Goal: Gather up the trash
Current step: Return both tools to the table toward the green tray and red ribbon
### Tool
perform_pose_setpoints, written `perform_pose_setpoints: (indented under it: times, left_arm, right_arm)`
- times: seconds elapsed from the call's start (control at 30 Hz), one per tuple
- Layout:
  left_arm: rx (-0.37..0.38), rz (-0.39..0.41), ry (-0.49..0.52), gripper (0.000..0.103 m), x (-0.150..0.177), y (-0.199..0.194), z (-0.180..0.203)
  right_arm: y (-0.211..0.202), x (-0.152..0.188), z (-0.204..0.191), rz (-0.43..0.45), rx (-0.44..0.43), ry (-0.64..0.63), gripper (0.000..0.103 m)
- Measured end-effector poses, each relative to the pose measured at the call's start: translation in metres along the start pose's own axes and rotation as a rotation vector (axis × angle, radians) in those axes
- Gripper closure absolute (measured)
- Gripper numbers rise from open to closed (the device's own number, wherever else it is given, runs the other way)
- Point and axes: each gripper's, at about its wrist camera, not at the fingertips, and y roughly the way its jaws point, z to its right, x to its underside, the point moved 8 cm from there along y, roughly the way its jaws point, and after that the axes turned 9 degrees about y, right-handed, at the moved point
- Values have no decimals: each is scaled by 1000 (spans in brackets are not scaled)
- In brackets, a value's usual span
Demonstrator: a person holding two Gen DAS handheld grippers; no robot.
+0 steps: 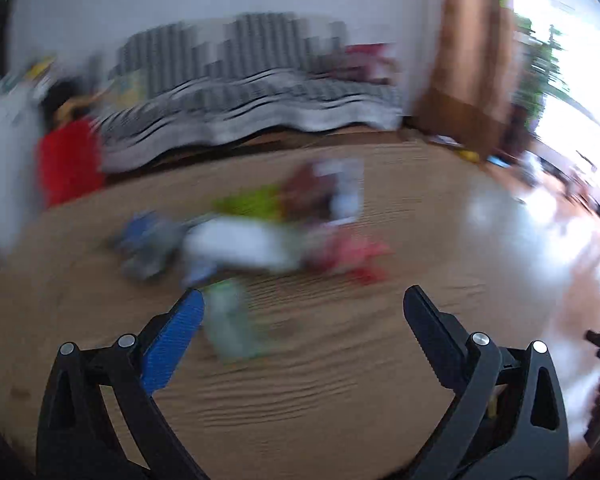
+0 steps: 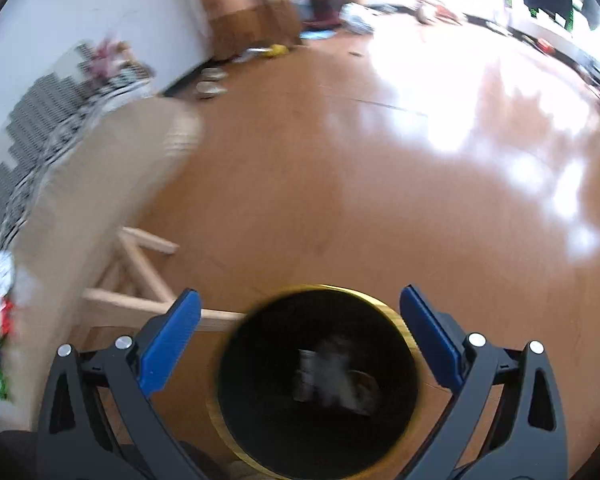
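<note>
While my left gripper (image 1: 302, 300) gapes empty, blurred wrappers (image 1: 252, 224) lie at twelve o'clock. My right gripper (image 2: 300, 300), spread wide, hangs over the gold-rimmed bin (image 2: 396, 320).

blurred heap of colourful wrappers (image 1: 252, 236) on wooden table (image 1: 340, 380), gold-rimmed black bin (image 2: 316, 384) on floor

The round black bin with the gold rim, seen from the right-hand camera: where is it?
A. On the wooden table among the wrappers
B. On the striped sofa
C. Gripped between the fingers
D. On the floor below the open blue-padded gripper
D: the round black bin with the gold rim stands on the shiny brown floor beneath the right gripper, whose jaws stand wide apart without touching it.
</note>
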Motion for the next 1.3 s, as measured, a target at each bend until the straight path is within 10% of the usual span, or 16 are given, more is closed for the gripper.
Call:
perform_pose_setpoints:
  times: [0.3, 0.57, 1.3]
  left_arm:
    - [-13, -88, -127, 6, 32, 25, -56]
    - [1, -166, -23, 6, 26, 76, -29]
    - [-28, -238, -1, 6, 41, 116, -46]
  right_arm:
    - [-61, 15, -258, 12, -444, -447, 7]
    - [-36, 133, -418, -166, -456, -908, 7]
    - [44, 201, -440, -240, -411, -1065, 5]
